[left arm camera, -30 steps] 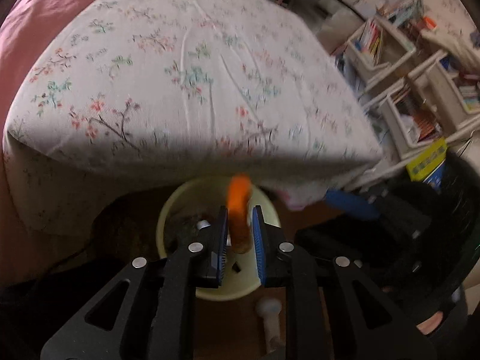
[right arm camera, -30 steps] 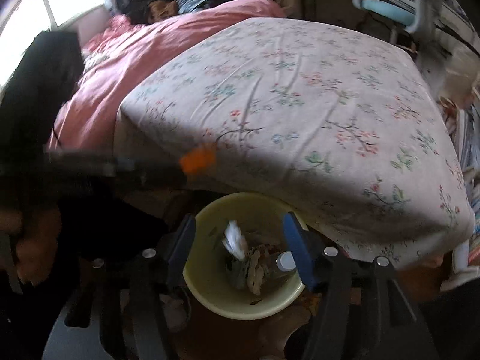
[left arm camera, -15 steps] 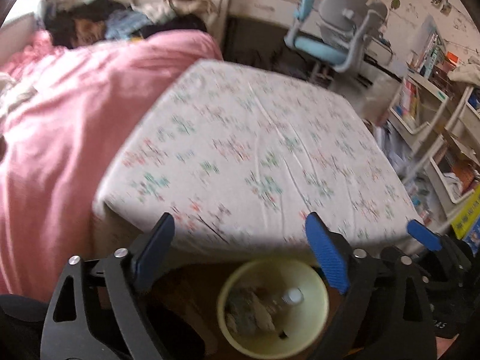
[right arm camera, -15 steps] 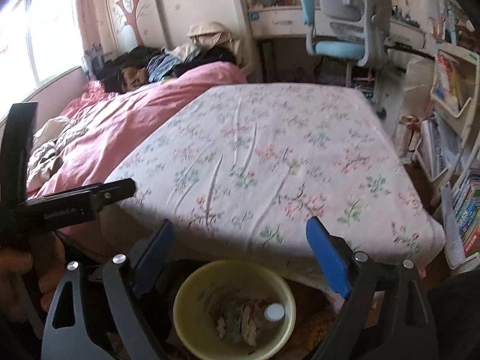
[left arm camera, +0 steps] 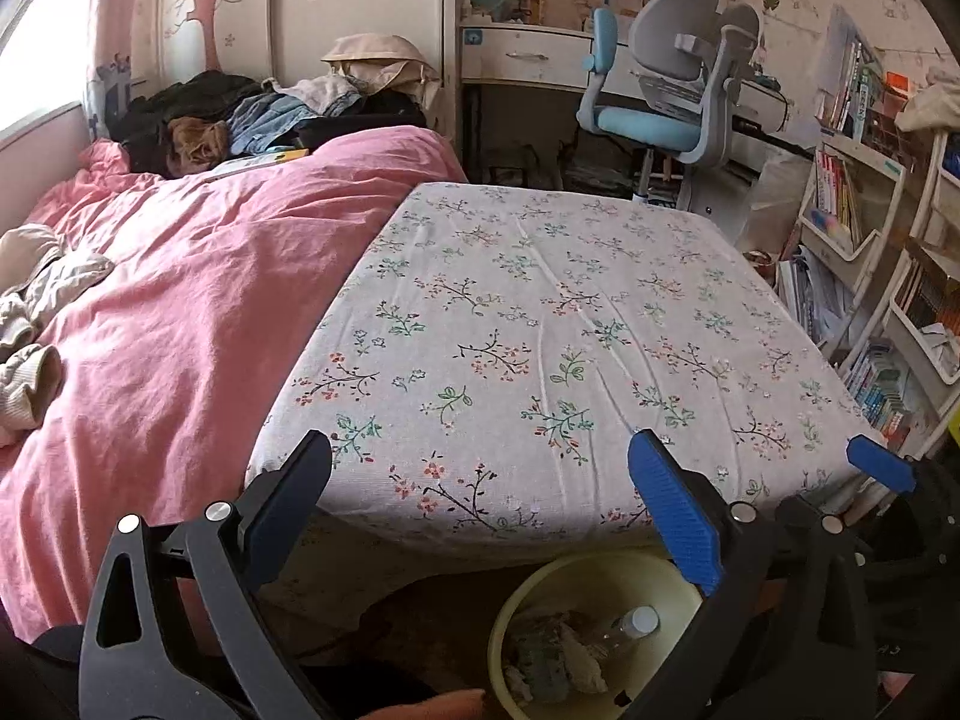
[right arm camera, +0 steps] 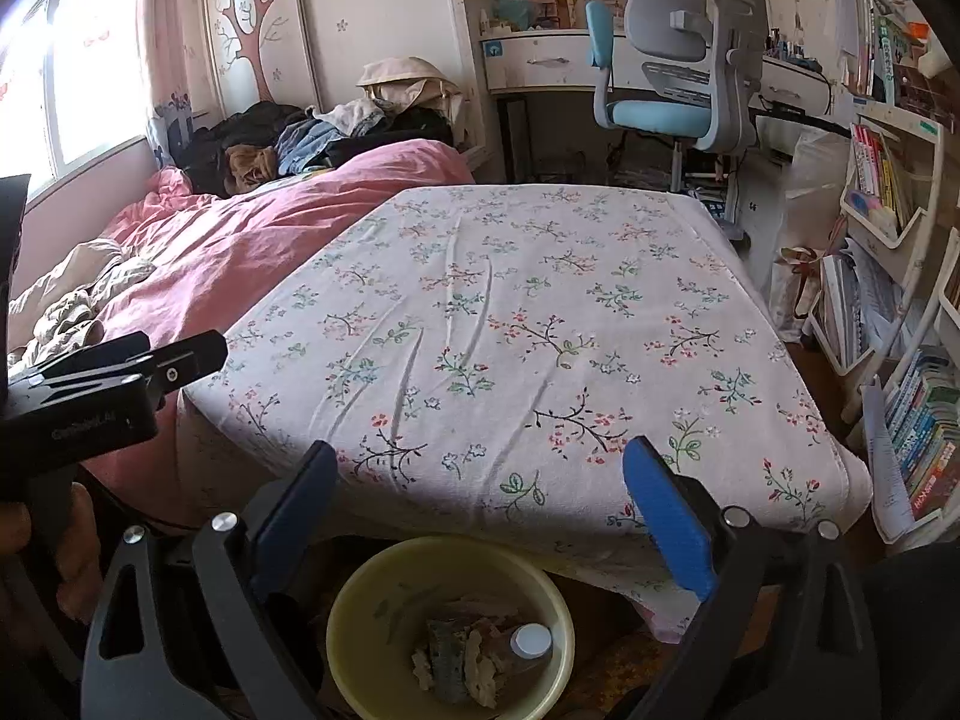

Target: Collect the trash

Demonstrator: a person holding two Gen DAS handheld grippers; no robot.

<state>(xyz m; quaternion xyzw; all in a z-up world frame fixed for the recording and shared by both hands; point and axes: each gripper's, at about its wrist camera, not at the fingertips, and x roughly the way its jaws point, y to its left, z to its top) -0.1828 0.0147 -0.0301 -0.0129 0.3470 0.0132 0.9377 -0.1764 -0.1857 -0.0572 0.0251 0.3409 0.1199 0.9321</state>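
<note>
A pale yellow bin [left arm camera: 528,606] stands on the floor at the foot of the bed; it also shows in the right wrist view [right arm camera: 384,576]. It holds crumpled trash [right arm camera: 456,660] and a clear bottle with a white cap [right arm camera: 531,641]. My left gripper [left arm camera: 480,504] is open and empty, raised above the bin before the bed's edge. My right gripper [right arm camera: 480,504] is open and empty, also above the bin. One blue tip of the right gripper [left arm camera: 879,471] shows at the right of the left wrist view. The left gripper's black body [right arm camera: 90,396] shows at the left of the right wrist view.
A floral mattress [left arm camera: 540,330] fills the middle, with a pink duvet [left arm camera: 180,312] and piled clothes [left arm camera: 252,120] to its left. A blue-grey desk chair [left arm camera: 666,90] and white desk [left arm camera: 528,57] stand behind. Bookshelves [right arm camera: 888,210] line the right side.
My left gripper opened and let go of the orange piece it held over the bin. Both grippers rose and tilted up, so the room beyond the bed came into view.
</note>
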